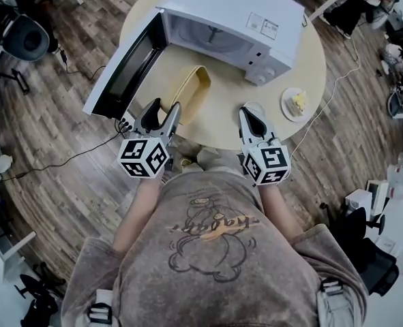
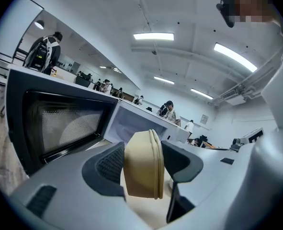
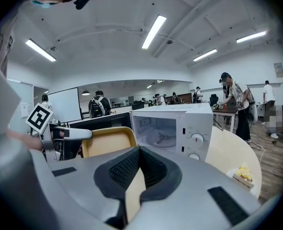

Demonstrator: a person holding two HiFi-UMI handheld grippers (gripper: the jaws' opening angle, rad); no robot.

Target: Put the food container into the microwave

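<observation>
The pale yellow food container (image 1: 193, 90) stands on its edge over the round table, in front of the white microwave (image 1: 235, 26). The microwave's door (image 1: 123, 67) is swung wide to the left. My left gripper (image 1: 161, 114) is shut on the container's near rim; in the left gripper view the container (image 2: 142, 164) fills the gap between both jaws. In the right gripper view the container (image 3: 107, 142) shows its hollow inside, left of the microwave's lit cavity (image 3: 158, 131). My right gripper (image 1: 254, 122) is shut and holds nothing, at the table's near edge.
A small plate with a yellow piece of food (image 1: 296, 103) lies on the round wooden table (image 1: 221, 125), right of the microwave. A cable (image 1: 324, 107) runs off the table's right side. Chairs and desks stand around on the wooden floor.
</observation>
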